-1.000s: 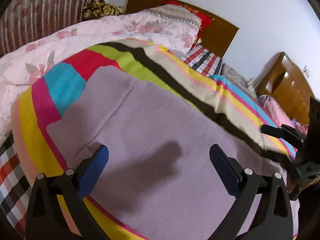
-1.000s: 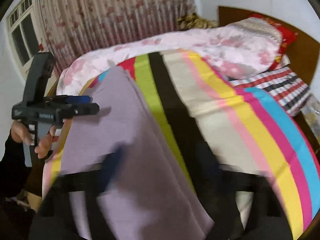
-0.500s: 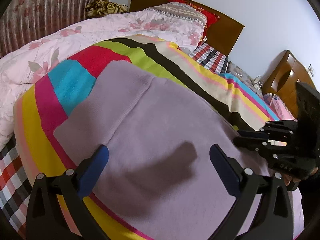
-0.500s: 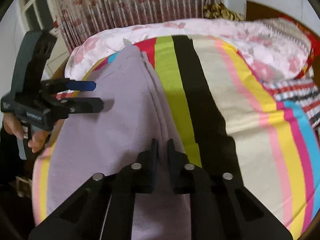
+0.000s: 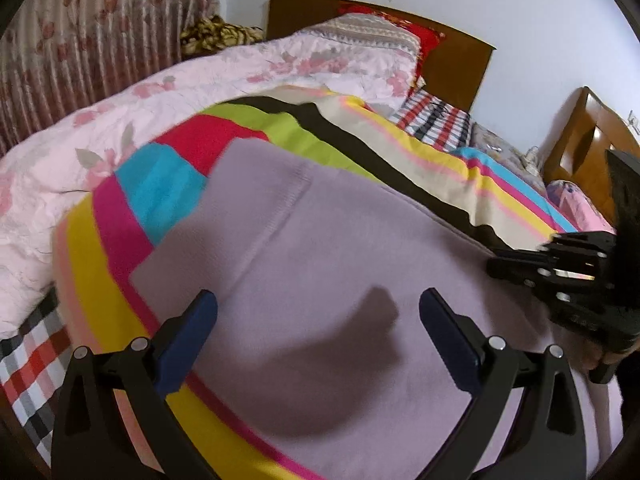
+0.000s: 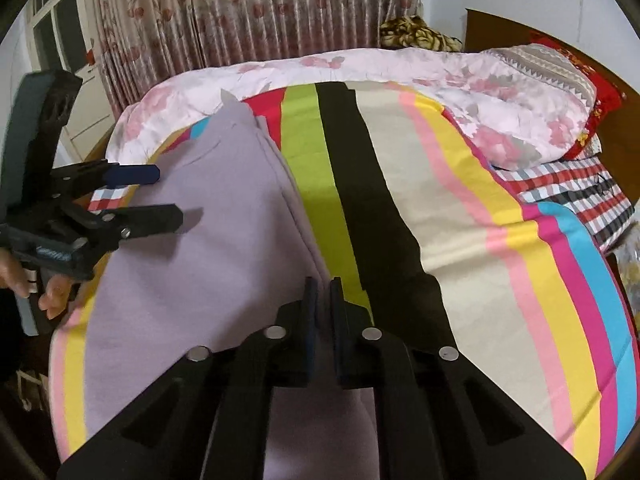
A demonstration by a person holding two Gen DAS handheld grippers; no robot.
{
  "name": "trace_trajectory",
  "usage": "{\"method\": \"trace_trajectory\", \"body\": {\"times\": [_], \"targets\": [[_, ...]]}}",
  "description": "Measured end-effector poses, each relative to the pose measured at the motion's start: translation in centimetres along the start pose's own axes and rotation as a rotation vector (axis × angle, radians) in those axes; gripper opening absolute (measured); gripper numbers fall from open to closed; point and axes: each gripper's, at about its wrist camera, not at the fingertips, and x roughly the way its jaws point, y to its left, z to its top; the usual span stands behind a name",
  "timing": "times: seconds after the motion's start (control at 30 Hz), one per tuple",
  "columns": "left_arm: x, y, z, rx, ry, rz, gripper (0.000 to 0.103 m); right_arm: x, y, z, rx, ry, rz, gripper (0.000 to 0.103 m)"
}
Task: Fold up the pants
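Two grippers over lilac pants (image 5: 320, 248): left gripper (image 5: 318, 316) spread wide; right gripper (image 6: 323, 300) nearly closed; its lettering unreadable.

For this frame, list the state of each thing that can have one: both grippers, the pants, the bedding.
left gripper: open, above the pants, holding nothing.
right gripper: nearly closed at the pants' edge; grip unclear.
pants: lilac, lying flat on the blanket.
striped blanket: spread over the bed.
pink quilt: bunched along the far side.

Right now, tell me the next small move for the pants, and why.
Probably bring the left hand-held gripper down onto the near edge of the pants and shut it. It hangs open above the cloth, while the right hand-held gripper looks shut on the far edge, so only one side is held.
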Motion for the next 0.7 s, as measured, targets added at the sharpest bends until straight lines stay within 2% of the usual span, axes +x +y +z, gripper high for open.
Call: {"method": "trace_trajectory", "body": {"times": [0.03, 0.07, 0.1, 0.13, 0.2, 0.27, 0.33, 0.43, 0.53, 0.63, 0.7], "targets": [[-0.3, 0.3, 0.0, -0.008, -0.001, 0.016, 0.101, -1.1, -0.5, -0.3, 0.013, 0.020, 0.007, 0.022], [-0.8, 1.1, 0.0, -0.028, -0.009, 0.038, 0.101, -2.1, -0.9, -0.6, 0.015, 0.017, -0.005, 0.041], [-1.4, 1.6, -0.1, -0.044, -0.019, 0.048, 0.101, -4.0, -1.6, -1.2, 0.021, -0.021, -0.040, 0.046], [-2.0, 2.2, -0.3, -0.058, -0.031, 0.052, 0.101, -6.6, -3.1, -2.3, 0.044, -0.070, -0.073, 0.046], [-3.2, 3.1, -0.9, -0.085, -0.045, 0.041, 0.101, -10.0, -6.1, -4.6, 0.118, -0.092, -0.116, 0.046], [-4.3, 3.5, -2.0, -0.107, -0.047, 0.003, 0.101, -12.7, -8.9, -7.4, 0.199, -0.086, -0.172, 0.046], [-4.7, 2.9, -3.1, -0.096, -0.033, -0.059, 0.101, -14.6, -10.6, -10.6, 0.272, -0.064, -0.166, 0.046], [-4.9, 0.9, -4.2, -0.052, -0.016, -0.121, 0.101, -15.1, -9.5, -13.5, 0.239, -0.024, -0.134, 0.046], [-5.0, -2.1, -4.8, 0.004, -0.015, -0.161, 0.101, -14.2, -8.0, -14.3, 0.190, -0.018, -0.071, 0.042], [-4.9, -5.2, -4.1, 0.063, -0.007, -0.233, 0.101, -12.6, -7.2, -14.5, 0.145, 0.026, -0.027, 0.042], [-4.9, -8.6, -2.8, 0.153, -0.001, -0.303, 0.101, -12.1, -6.7, -14.7, 0.115, 0.053, 0.010, 0.033]]}}
